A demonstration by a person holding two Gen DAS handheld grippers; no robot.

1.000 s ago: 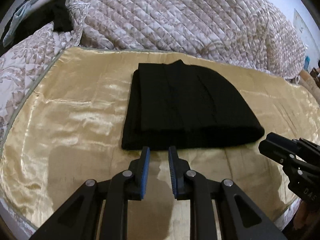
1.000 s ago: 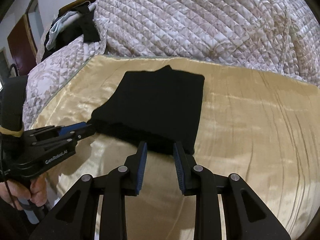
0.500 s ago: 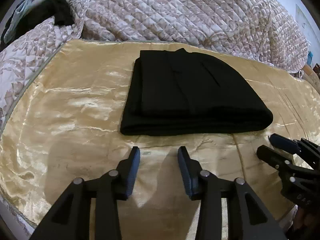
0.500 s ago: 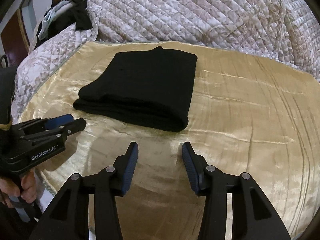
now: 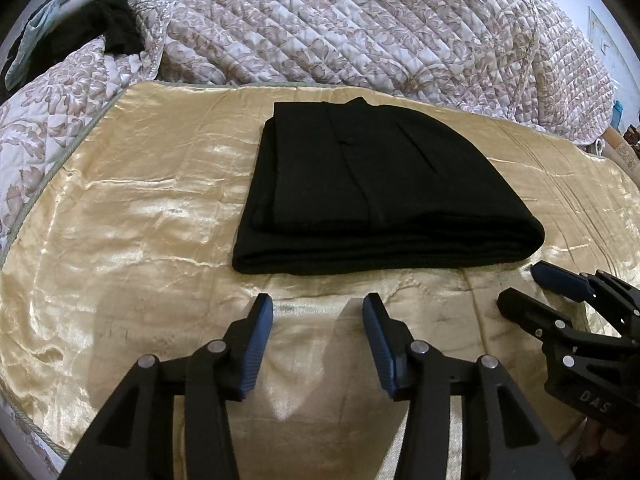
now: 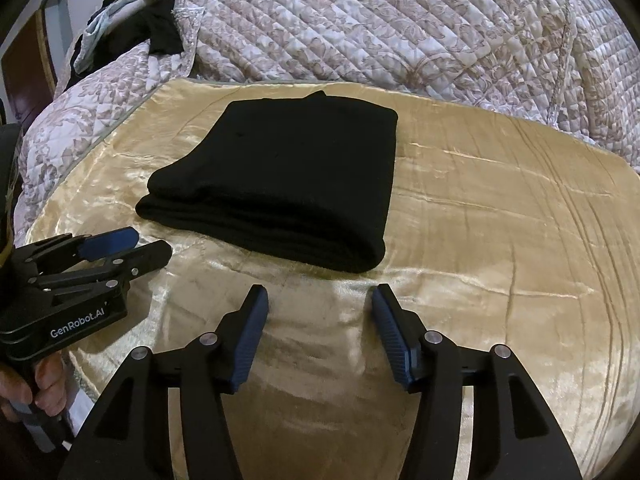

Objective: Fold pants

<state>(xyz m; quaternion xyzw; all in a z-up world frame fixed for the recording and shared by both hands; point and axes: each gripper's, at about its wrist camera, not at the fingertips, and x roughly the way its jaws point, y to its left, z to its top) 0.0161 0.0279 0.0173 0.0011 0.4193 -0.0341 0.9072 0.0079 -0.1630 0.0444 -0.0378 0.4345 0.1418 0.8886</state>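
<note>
Both the left gripper [image 5: 318,312] and right gripper [image 6: 320,304] hung spread wide and empty, near folded black pants [image 5: 372,196].

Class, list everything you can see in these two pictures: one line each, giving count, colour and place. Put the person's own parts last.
pants: one, black, folded flat on the gold cloth
gold cloth: one, shiny gold, spread over the bed
quilt: one, white with a brown pattern, bunched behind the cloth
clothes pile: several pieces, black and pale blue, far left on the quilt
left tongs: one, black with blue pads, open, short of the pants' near edge
right tongs: one, black with blue pads, open, short of the pants' near right corner
hand: one, holding the left tongs' handle
</note>
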